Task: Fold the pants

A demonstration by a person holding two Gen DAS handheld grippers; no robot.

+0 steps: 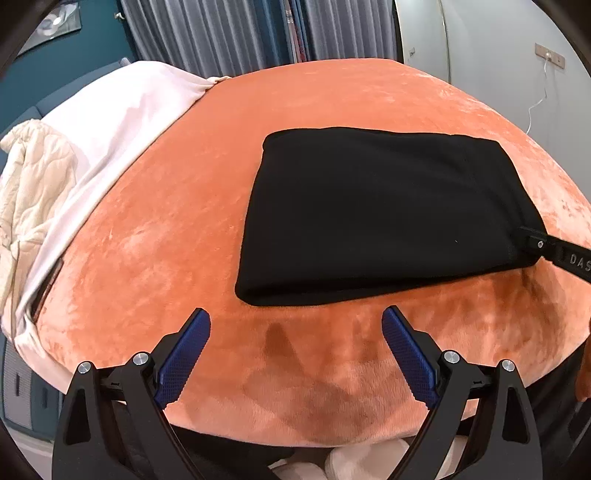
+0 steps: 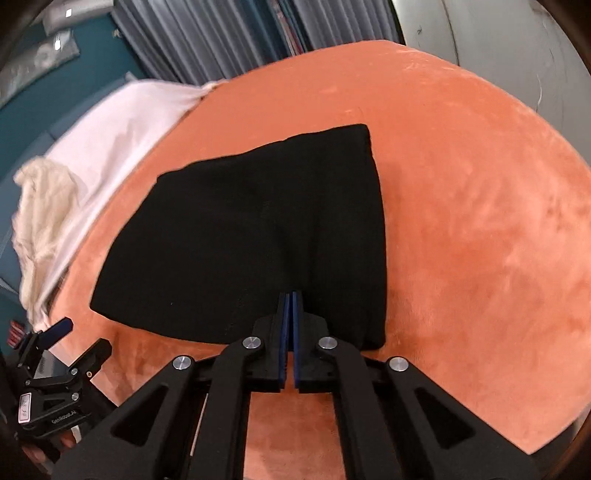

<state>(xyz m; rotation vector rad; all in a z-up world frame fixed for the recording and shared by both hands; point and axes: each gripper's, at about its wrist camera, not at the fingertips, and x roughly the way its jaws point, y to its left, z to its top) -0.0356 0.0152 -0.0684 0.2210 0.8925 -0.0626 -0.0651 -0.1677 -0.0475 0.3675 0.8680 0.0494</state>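
The black pants (image 1: 376, 214) lie folded into a compact rectangle on the orange plush blanket (image 1: 229, 206). My left gripper (image 1: 295, 321) is open and empty, hovering just in front of the pants' near edge, apart from the cloth. My right gripper (image 2: 290, 299) has its blue pads pressed together at the near right part of the pants (image 2: 251, 236); whether cloth is pinched between them I cannot tell. Its tip also shows at the pants' right edge in the left wrist view (image 1: 535, 242). The left gripper also shows at the lower left of the right wrist view (image 2: 74, 339).
The blanket (image 2: 480, 221) covers a bed. A white sheet (image 1: 122, 122) and a cream quilted cover (image 1: 33, 184) lie along the left side. Grey curtains (image 1: 229, 33) and a white wall (image 1: 498, 55) stand behind the bed. The bed's near edge drops off below my grippers.
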